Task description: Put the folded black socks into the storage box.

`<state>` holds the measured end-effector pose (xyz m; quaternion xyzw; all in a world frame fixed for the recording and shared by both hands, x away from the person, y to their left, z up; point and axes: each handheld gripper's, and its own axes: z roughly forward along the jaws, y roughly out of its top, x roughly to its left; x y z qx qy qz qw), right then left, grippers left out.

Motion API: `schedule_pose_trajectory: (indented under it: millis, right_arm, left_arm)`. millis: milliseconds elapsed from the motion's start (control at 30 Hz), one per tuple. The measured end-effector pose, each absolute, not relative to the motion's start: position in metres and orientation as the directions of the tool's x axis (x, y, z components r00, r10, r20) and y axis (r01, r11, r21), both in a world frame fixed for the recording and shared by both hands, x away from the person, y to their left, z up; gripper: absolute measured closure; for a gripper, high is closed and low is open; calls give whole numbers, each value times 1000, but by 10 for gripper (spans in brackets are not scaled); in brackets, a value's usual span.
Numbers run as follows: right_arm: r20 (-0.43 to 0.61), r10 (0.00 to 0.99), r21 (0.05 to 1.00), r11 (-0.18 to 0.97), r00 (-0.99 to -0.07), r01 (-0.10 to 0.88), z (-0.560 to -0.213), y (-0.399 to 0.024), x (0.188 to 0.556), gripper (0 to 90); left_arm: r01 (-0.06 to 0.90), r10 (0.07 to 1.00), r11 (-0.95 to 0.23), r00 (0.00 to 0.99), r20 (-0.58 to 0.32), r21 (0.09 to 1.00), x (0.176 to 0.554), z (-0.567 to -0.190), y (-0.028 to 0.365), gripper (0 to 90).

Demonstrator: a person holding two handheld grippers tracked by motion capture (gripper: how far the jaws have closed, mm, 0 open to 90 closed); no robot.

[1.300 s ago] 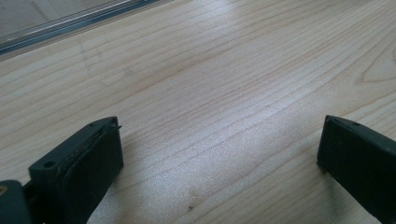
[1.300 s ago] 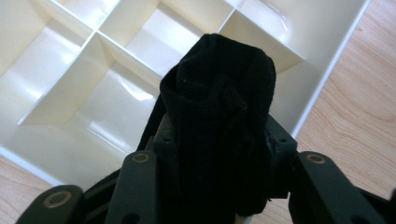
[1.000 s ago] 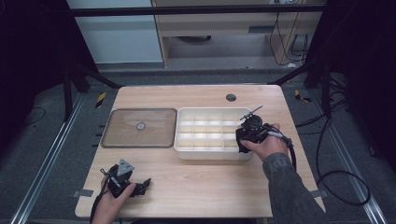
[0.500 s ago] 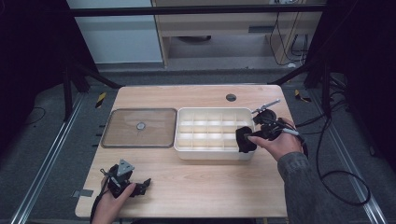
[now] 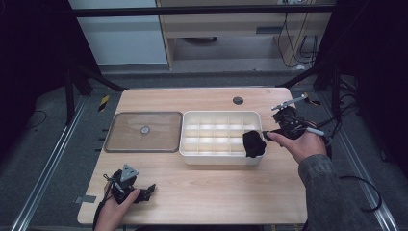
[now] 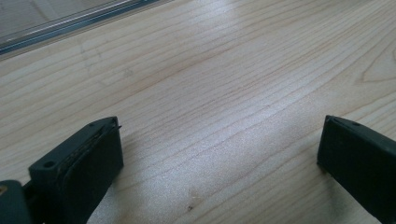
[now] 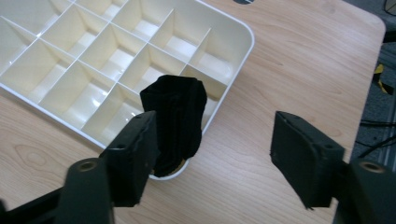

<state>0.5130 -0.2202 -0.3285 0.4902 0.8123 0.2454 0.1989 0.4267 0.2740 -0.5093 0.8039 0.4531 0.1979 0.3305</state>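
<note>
On the left nothing has changed for us: the left gripper (image 5: 144,191) rests low on the pale wood-grain table (image 5: 216,192), jaws spread wide, released and empty. The flat clear lid (image 5: 144,131) lies beside the cream plastic divided tray (image 5: 216,118). Over right, the right gripper (image 7: 215,154) has lifted and backed away, its jaws just narrowing yet unclenched, and the soft ribbed black sock (image 7: 177,116) now sits bunched in the tray's near right corner compartment.
</note>
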Motion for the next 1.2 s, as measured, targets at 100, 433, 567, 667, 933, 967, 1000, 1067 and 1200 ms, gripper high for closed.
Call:
schedule_pose_trajectory:
  millis: [100,433,567,667,933,967,1000,1067,1200]
  right_arm:
    - [-59,891,597,392,-449,700,-322,-224,513,532]
    - [-32,891,608,377,-454,699,-308,-222,517,871]
    - [-28,887,602,383,-461,701,-310,-216,522,900]
    - [-20,886,587,386,-463,712,-315,-210,526,900]
    - [0,879,561,394,-476,728,-335,-197,534,900]
    - [-2,880,555,397,-476,731,-337,-196,535,900]
    - [-2,877,553,401,-480,730,-338,-195,535,900]
    - [4,878,551,398,-479,734,-340,-193,536,900]
    - [6,874,548,404,-487,732,-345,-190,537,900]
  left_arm:
    - [598,860,-371,510,19,710,427,-509,274,0]
    - [599,860,-371,510,19,710,427,-509,274,0]
    - [599,859,-372,511,19,709,427,-509,274,0]
    - [599,859,-372,511,19,709,427,-509,274,0]
    - [598,859,-371,511,19,711,427,-509,274,0]
    - [598,859,-371,511,19,711,427,-509,274,0]
    - [598,859,-371,511,19,711,427,-509,274,0]
    - [598,860,-371,511,19,711,427,-509,274,0]
    - [598,860,-370,511,18,711,427,-509,274,0]
